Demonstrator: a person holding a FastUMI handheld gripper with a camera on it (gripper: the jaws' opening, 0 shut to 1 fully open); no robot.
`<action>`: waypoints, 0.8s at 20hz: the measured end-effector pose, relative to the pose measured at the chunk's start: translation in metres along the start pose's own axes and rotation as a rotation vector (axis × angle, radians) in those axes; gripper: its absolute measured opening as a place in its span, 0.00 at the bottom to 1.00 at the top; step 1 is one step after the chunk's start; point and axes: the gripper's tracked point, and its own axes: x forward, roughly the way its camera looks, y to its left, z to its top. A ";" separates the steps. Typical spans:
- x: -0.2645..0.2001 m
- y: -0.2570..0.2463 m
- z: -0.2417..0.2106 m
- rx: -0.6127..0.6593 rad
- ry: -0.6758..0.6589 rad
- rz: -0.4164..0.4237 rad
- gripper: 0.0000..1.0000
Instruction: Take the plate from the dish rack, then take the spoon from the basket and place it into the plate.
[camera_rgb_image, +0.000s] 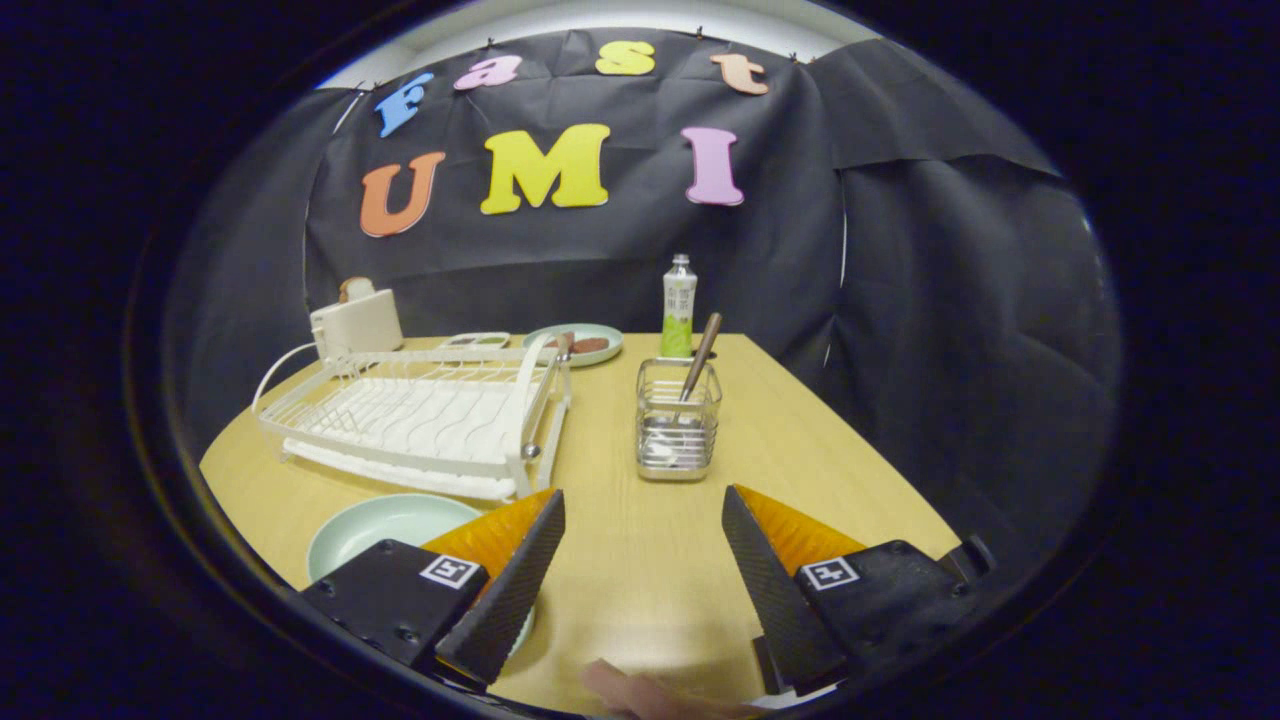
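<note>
A pale green plate lies flat on the wooden table, in front of the white dish rack and partly under my left finger. The rack holds nothing I can see. A wire basket stands just beyond my fingers, slightly right of the rack. A spoon leans in it, handle up and bowl down inside. My gripper is open, its fingers wide apart above bare table, with nothing between them.
At the table's far side stand a white toaster, a second plate with food, a small tray and a green-labelled bottle. Black cloth walls close in behind and on the right. A fingertip shows below the fingers.
</note>
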 end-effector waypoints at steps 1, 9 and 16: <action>0.005 -0.005 0.007 0.016 -0.015 0.011 1.00; 0.086 -0.031 0.062 0.011 -0.044 0.109 1.00; 0.153 -0.039 0.108 0.020 -0.043 0.046 1.00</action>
